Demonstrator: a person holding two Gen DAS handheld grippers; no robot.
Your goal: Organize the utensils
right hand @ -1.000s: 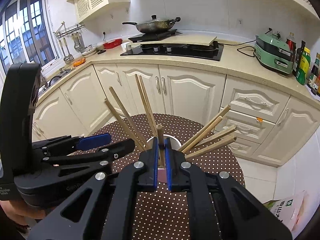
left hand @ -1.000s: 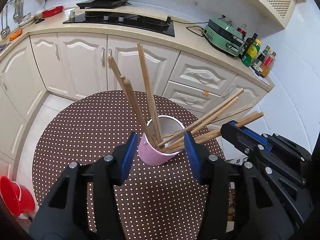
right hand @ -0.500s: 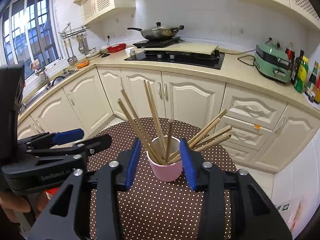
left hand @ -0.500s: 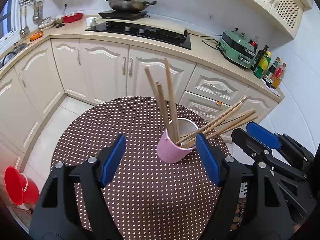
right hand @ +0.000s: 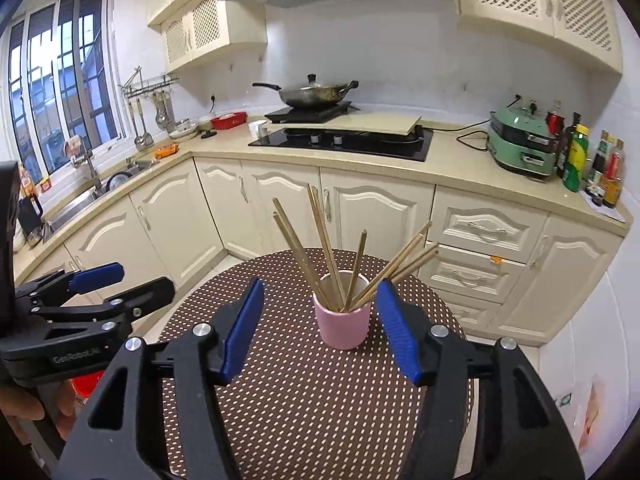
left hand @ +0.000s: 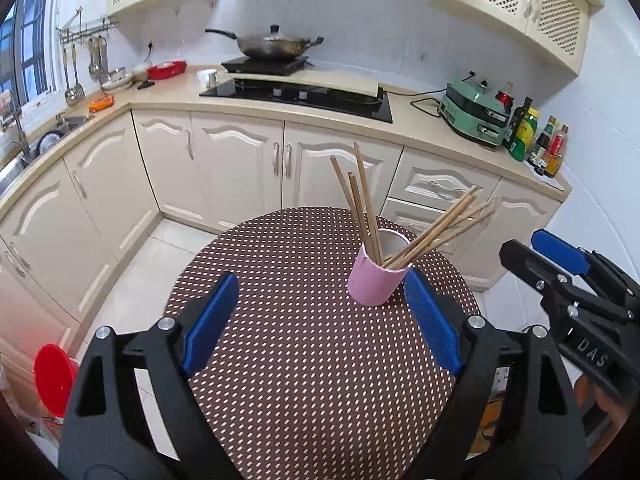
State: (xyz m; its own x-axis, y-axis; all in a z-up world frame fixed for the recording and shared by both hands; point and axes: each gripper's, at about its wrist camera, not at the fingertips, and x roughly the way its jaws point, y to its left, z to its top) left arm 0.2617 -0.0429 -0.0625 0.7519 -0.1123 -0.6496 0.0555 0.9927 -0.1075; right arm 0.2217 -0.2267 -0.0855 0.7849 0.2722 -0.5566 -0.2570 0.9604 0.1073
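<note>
Both grippers have pulled back and up from the pink cup (left hand: 374, 282) since the earlier frames; one second back the left jaws flanked the cup closely and the right jaws were pinched on a chopstick standing in it — now neither touches anything. Left gripper (left hand: 320, 326) has just been opening; jaws stand wide apart, blue pads clear of the cup, nothing between them but bare tablecloth; cup sits ahead and toward the right pad in the left wrist view. Right gripper (right hand: 320, 330) has also just been opening; jaws part-way open, nothing gripped; cup shows between the pads in the right wrist view but farther off, not touched. Chopsticks (right hand: 320, 256) all stand in the cup, fanned out — some lean left, one near upright in the middle, a bunch leans right over the rim. Cup stands upright on the round table (left hand: 312, 380) with its brown polka-dot cloth, toward the far side. Each gripper appears at the edge of the other's view, well apart from the cup. Behind: cream cabinets (right hand: 376, 216), black hob (right hand: 348, 142) with a wok (right hand: 312, 94), green appliance (right hand: 524, 142) beside bottles; red bucket (left hand: 54, 376) on the floor at left.
</note>
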